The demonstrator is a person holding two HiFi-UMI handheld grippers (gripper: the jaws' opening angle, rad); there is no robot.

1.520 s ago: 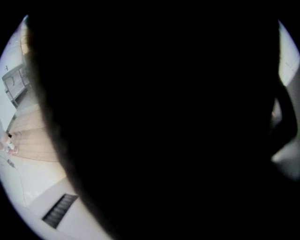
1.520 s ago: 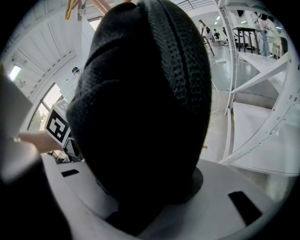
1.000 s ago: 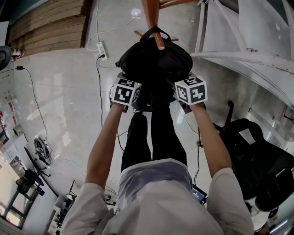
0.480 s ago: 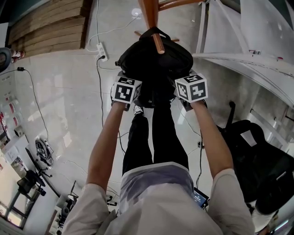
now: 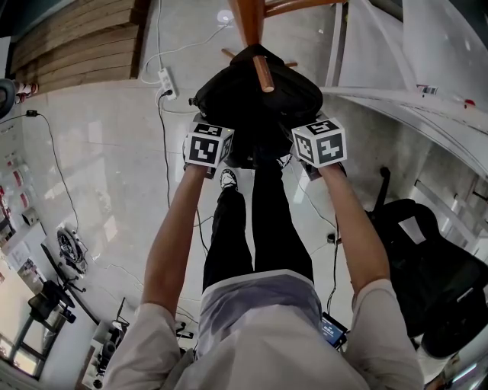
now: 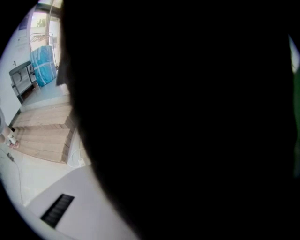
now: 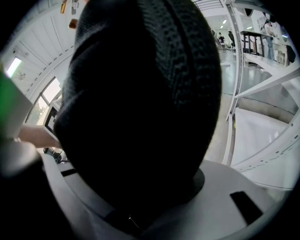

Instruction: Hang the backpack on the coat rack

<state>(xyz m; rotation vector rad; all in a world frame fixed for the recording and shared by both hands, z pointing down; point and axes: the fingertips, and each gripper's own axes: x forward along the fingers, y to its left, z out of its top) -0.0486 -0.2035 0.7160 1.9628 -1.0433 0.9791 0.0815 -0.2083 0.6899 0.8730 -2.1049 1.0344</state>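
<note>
Backpack (image 5: 255, 99) sits high against the coat rack (image 5: 248, 19), its top loop (image 5: 256, 50) apparently over the wooden peg (image 5: 263, 72). Its weight is carried from below, so the loop can seat without dragging. The left gripper (image 5: 207, 146) and right gripper (image 5: 320, 142) flank its lower sides. In each gripper view black fabric fills the space between the grey jaws, which are clamped on the bag. Tiled floor (image 5: 107, 145) lies far beneath.

The backpack (image 5: 255, 91) is black (coarse weave up close), the coat rack (image 5: 249, 19) reddish-brown wood, the 2 marker cubes (image 5: 207, 146) (image 5: 320, 143) black-and-white squares, the floor (image 5: 107, 152) glossy pale grey.
</note>
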